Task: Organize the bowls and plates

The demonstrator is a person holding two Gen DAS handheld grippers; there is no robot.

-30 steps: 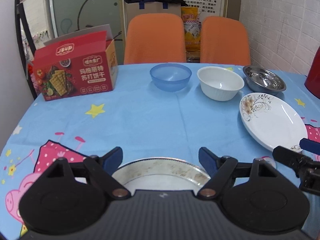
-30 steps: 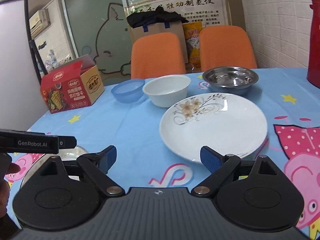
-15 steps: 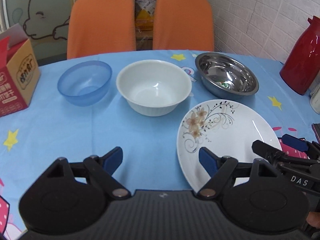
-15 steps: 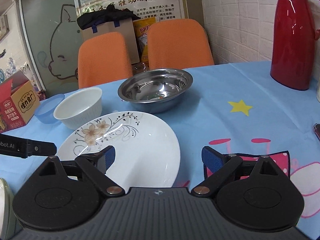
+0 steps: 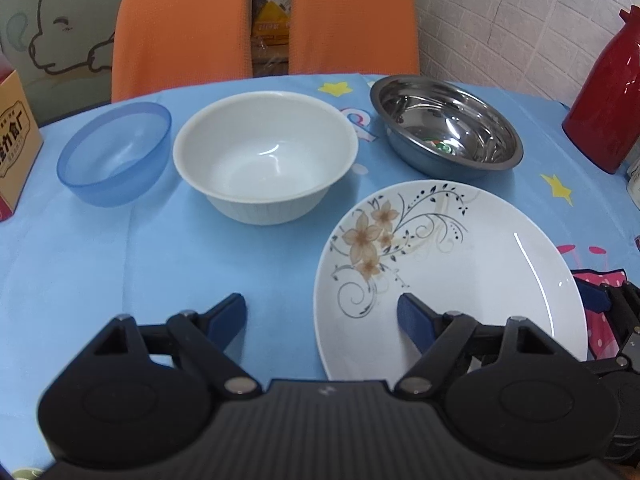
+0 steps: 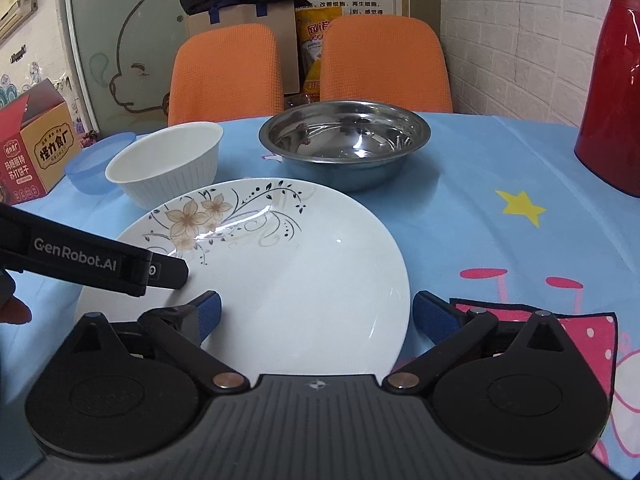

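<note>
A white plate with a flower pattern lies on the blue tablecloth. My left gripper is open, its right finger over the plate's near left rim. My right gripper is open, straddling the plate's near right rim. Behind the plate stand a blue plastic bowl, a white bowl and a steel bowl. The left gripper's body shows in the right wrist view.
A red thermos stands at the right edge. A red cracker box sits at the left. Two orange chairs are behind the table.
Both grippers have moved forward and closer to the flowered plate. The left view has swung right, away from the dirty plate that was between its fingers.
</note>
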